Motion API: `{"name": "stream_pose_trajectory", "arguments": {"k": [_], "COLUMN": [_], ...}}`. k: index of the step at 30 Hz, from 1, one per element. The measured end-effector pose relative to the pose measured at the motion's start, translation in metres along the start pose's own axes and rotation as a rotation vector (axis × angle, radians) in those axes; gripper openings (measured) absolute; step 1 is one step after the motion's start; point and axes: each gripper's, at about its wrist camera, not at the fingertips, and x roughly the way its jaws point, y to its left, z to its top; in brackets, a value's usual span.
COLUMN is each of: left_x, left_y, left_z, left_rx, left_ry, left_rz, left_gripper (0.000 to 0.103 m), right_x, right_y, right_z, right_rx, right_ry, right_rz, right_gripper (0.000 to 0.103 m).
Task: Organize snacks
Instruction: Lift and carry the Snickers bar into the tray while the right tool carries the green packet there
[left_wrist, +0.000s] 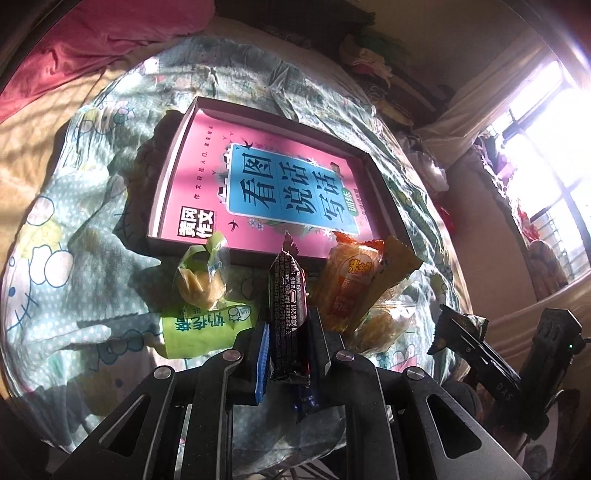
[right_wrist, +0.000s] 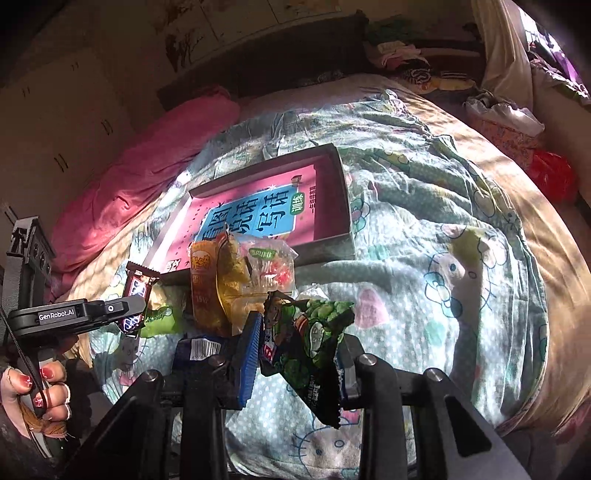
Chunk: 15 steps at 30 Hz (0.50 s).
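My left gripper (left_wrist: 288, 332) is shut on a dark chocolate bar wrapper (left_wrist: 288, 295), held above the bed just in front of the shallow box (left_wrist: 384, 192); the bar also shows in the right wrist view (right_wrist: 136, 291). My right gripper (right_wrist: 295, 343) is shut on a green pea snack packet (right_wrist: 314, 332), held to the right of the snack pile. The box holds a pink book (left_wrist: 266, 184) and lies on the bed (right_wrist: 443, 240). An orange packet (left_wrist: 351, 284), a clear pastry pack (left_wrist: 201, 277) and a green packet (left_wrist: 203, 328) lie by the box's near edge.
A pink pillow (right_wrist: 147, 166) lies at the bed's head. Clothes (right_wrist: 406, 55) are piled along the far side. A red bag (right_wrist: 550, 173) sits at the bed's right edge. A bright window (left_wrist: 546, 147) is on the right. A blue packet (right_wrist: 199, 350) lies near my right gripper.
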Motion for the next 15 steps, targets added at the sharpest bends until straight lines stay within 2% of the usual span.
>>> {"name": "stream_pose_trajectory", "arguments": {"k": [8,15], "left_x": [-0.007,0.005], "left_y": [0.009,0.023], "left_z": [0.027,0.044], "left_rx": [-0.011,-0.046], "left_ry": [-0.065,-0.078], "left_rz": [0.036,0.069], "left_gripper": [0.018,0.018], "right_x": [0.019,0.047], "right_y": [-0.001,-0.003], "right_z": [0.044,0.070], "right_rx": [-0.016,-0.010], "right_ry": [-0.092,-0.112], "right_rz": [0.020,0.065], "right_gripper": [0.033,0.033]}}
